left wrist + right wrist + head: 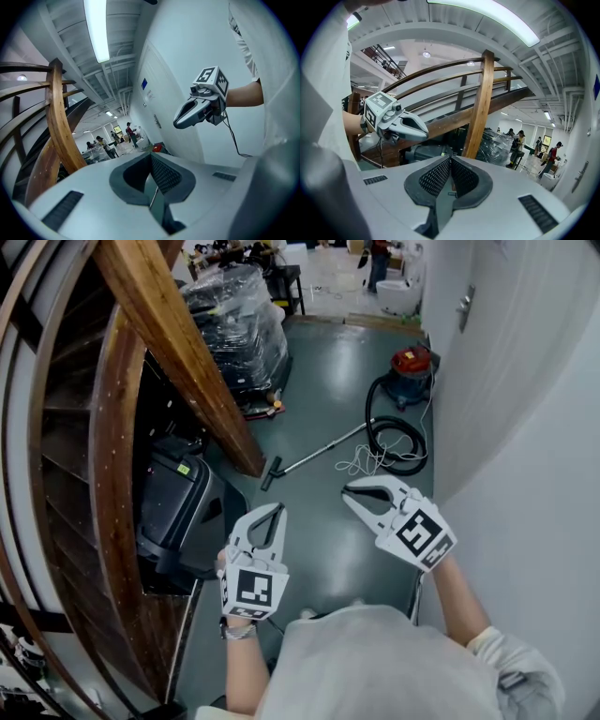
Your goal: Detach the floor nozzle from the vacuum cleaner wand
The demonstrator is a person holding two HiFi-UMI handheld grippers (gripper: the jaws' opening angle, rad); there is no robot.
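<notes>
Left side: a curved wooden stair rail (105,474) is seen along the left edge; a slanted wooden beam (178,343) is planted on the floor (319,540) beside it
Under the stairs: a black machine (173,507) is tucked against the rail; a plastic-wrapped stack (236,320) is set behind the beam
Right side: a white wall (525,427) is seen close by; a narrow strip of grey floor is left between it and the stairs
Background: several people (518,147) are seen far off in a bright room
In the way: nothing is seen on the floor between the grippers and the nozzle; the foot of the beam is just beside the nozzle
Vacuum cleaner: a red vacuum cleaner (412,367) is stood by the wall; a black hose (394,442) is looped in front of it; a white cord (361,462) is tangled beside the loop
Wand: a thin metal wand (323,450) is laid flat on the floor, slanting from the hose towards the beam
Floor nozzle: a small black floor nozzle (271,473) is fitted across the wand's end, on the floor ahead of the grippers and well apart from both
Left hand-held gripper (278,508): clenched with nothing between the pads; held in the air, pointed towards the nozzle
Right hand-held gripper (346,489): clenched and empty; held in the air beside the left one, near the wall
</notes>
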